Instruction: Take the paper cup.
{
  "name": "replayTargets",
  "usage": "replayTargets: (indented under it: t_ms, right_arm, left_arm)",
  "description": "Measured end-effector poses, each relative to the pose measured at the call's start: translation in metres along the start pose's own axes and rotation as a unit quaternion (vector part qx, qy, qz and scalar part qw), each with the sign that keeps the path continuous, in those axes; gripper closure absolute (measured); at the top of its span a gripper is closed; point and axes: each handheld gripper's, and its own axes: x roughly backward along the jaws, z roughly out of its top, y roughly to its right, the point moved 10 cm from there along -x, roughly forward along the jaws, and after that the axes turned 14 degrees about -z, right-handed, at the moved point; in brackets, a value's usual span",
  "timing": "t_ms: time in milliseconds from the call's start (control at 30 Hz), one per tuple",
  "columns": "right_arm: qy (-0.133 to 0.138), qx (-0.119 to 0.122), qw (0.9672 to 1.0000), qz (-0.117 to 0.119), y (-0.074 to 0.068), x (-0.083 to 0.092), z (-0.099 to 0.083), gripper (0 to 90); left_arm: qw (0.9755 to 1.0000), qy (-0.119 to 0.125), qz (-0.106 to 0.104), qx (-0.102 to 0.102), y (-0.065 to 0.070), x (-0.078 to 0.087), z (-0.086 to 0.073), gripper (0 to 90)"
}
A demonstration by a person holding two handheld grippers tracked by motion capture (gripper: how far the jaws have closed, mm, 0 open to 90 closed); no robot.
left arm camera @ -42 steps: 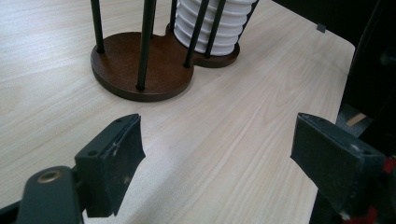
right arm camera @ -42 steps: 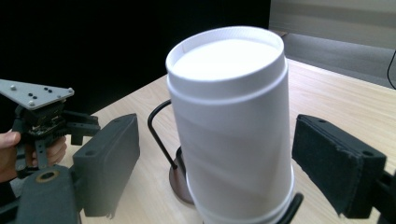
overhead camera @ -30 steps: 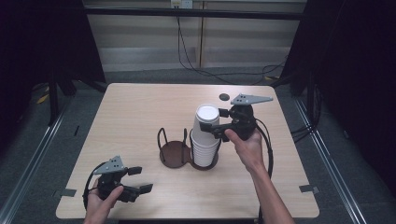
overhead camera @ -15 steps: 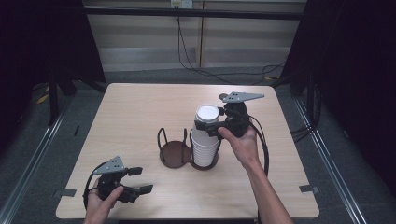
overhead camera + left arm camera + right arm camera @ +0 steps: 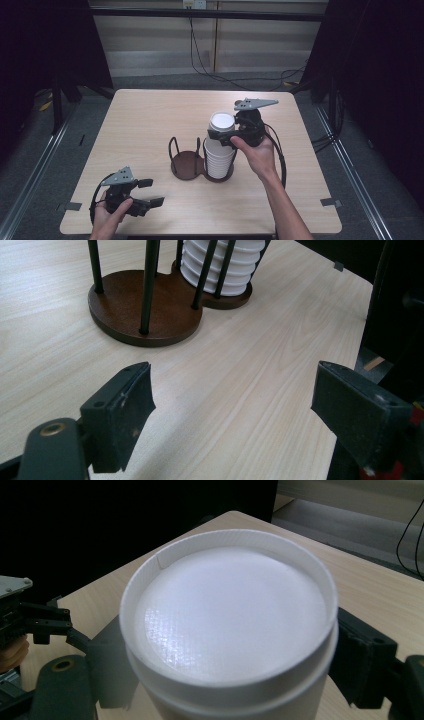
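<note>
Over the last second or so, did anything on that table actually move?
Barely. The right tool, clamped around the top white cup of the stack in the brown holder, has drifted slightly toward the table's centre, and the cup looks a touch lower on the stack. The left tool stayed open and idle near the front edge; the holder kept its place.

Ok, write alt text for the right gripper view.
An upside-down white paper cup seen from close above, its flat base facing up, sits between the two black jaws of the right hand-held gripper. Behind it lie the light wooden table and the left hand-held gripper.
</note>
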Motion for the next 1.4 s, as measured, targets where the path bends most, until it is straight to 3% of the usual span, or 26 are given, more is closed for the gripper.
replayTargets:
  t_ms: [633,1400]
  right_arm:
    - [0.017,0.000,0.9998,-0.012,0.000,0.007,0.008,21.4]
    - [0.069,-0.015,0.9975,-0.004,0.000,0.033,0.033,21.8]
  left_arm:
    - [0.9999,-0.009,-0.012,0.004,0.003,-0.002,-0.002,16.7]
    - [0.9999,-0.001,-0.013,0.004,0.003,-0.001,0.000,16.6]
